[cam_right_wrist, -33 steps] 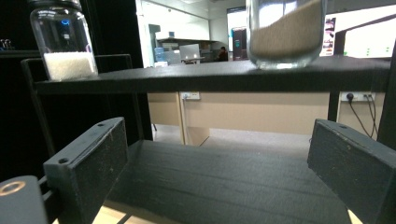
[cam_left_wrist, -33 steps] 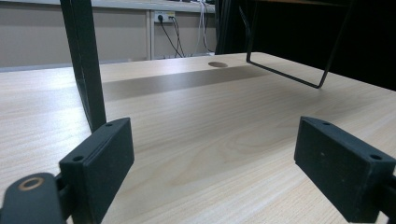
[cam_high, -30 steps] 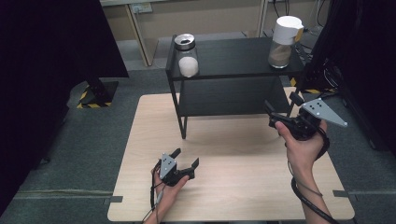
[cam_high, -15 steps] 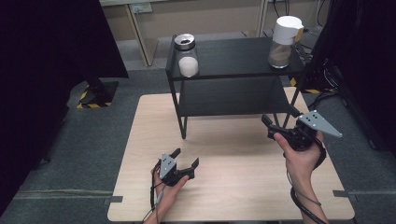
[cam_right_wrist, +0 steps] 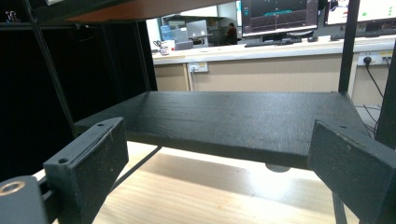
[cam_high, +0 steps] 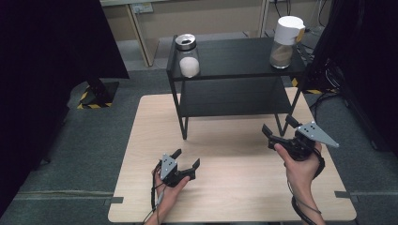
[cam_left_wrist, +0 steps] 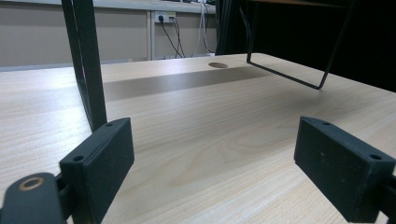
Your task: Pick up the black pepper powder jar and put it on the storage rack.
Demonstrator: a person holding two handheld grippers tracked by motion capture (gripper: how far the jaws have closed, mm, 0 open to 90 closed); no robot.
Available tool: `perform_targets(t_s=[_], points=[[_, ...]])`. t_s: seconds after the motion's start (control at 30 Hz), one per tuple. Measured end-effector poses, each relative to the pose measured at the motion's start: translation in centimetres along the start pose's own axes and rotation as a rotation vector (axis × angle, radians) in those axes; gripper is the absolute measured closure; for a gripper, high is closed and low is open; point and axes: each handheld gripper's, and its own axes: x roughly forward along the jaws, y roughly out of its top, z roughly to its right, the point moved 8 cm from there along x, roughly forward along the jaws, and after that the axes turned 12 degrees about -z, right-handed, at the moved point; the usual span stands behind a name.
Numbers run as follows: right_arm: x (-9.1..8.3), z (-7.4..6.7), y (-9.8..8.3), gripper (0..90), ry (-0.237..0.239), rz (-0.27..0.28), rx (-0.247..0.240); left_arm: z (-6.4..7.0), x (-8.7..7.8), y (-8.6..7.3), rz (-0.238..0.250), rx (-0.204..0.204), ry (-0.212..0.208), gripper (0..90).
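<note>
I hold the left hand-held gripper point(cam_high: 187, 160) at 7 o'clock on the tabletop point(cam_high: 225, 140), jaws wide, empty. The right hand-held gripper point(cam_high: 278, 127) at 4 o'clock gapes empty toward the black shelf point(cam_high: 234, 96). Two jars point(cam_high: 189, 55) top it.

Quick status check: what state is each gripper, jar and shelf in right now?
Left gripper: open, empty, low over the table.
Right gripper: open, empty, facing the lower shelf.
Left jar: upright on the top shelf, dark lid on, white contents.
Right jar: upright on the top shelf, white lid on, brownish contents.
Lower shelf: bare.
</note>
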Motion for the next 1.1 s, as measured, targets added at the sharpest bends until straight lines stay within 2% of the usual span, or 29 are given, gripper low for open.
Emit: perform_targets(t_s=[0.63,1.1], points=[[-0.4,0.8,-2.9,5.5,0.015,-0.023,0.03,0.0,0.0,0.0,0.0,-0.001,0.0,11.7],[-0.2,1.1,-5.4,5.5,0.032,-0.062,0.042,0.0,0.0,0.0,0.0,0.0,0.001,11.7]])
